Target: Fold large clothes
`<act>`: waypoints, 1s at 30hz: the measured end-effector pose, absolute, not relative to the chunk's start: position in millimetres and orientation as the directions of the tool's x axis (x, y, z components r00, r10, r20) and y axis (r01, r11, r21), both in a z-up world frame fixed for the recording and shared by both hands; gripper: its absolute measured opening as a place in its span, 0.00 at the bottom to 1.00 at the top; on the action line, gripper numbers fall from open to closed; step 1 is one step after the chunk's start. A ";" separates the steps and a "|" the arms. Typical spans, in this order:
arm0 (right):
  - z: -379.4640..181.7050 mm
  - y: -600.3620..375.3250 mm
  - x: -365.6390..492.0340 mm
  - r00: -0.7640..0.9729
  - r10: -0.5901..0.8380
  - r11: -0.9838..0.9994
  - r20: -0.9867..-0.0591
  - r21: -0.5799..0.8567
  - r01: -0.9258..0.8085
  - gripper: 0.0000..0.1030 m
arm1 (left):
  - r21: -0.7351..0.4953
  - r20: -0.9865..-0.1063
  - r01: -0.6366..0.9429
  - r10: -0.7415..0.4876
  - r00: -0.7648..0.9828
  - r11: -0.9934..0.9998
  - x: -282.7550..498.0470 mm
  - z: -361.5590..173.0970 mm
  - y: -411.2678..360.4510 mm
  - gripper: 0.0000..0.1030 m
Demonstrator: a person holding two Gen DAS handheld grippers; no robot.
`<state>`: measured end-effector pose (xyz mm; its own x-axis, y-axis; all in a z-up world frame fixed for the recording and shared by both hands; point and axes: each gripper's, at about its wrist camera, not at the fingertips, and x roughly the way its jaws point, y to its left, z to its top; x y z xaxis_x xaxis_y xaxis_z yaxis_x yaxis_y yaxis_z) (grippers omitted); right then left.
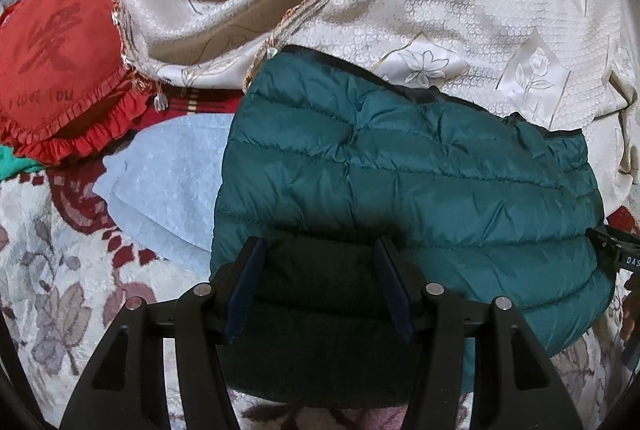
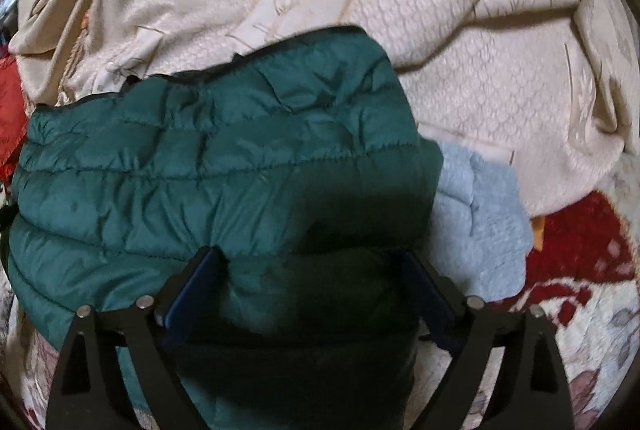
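Floral bedspread (image 1: 60, 310); red cushion (image 1: 60, 70) reads "I LOVE YOU"; teal jacket (image 1: 400, 170).

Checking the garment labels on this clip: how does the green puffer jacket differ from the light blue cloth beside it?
The green puffer jacket is shiny and quilted in stitched bands; the light blue cloth is matte and fuzzy. The jacket lies on top, bulky; the cloth lies flat, partly hidden under it. Both rest on the floral bedspread.

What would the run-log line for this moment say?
green puffer jacket: folded, on bed | left gripper: open over it | right gripper: open, straddling it
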<state>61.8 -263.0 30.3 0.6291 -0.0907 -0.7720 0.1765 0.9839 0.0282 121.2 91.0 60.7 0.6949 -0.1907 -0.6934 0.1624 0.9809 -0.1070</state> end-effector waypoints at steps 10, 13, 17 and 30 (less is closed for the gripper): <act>39.9 -267.4 51.1 0.651 -0.075 0.978 -0.756 0.072 0.196 0.96 | -0.198 -0.689 0.154 -0.249 0.680 0.968 122.3 60.8 102.5 0.36; 51.9 -268.2 38.9 0.680 -0.038 0.979 -0.732 0.110 0.174 0.96 | -0.257 -0.676 0.159 -0.295 0.675 0.953 118.4 63.6 112.7 0.36; 61.6 -271.0 26.1 0.700 -0.015 0.981 -0.714 0.127 0.150 0.97 | -0.293 -0.667 0.160 -0.322 0.672 0.943 112.0 67.6 123.0 0.36; 54.0 -274.0 25.3 0.677 -0.009 0.977 -0.736 0.139 0.164 0.97 | -0.263 -0.681 0.149 -0.293 0.671 0.953 107.8 69.8 126.1 0.36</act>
<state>25.3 -274.0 54.0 0.6772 -0.0091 -0.7357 0.1641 0.9766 0.1389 107.8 126.1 69.8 0.6711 -0.2929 -0.6811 0.1488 0.9532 -0.2633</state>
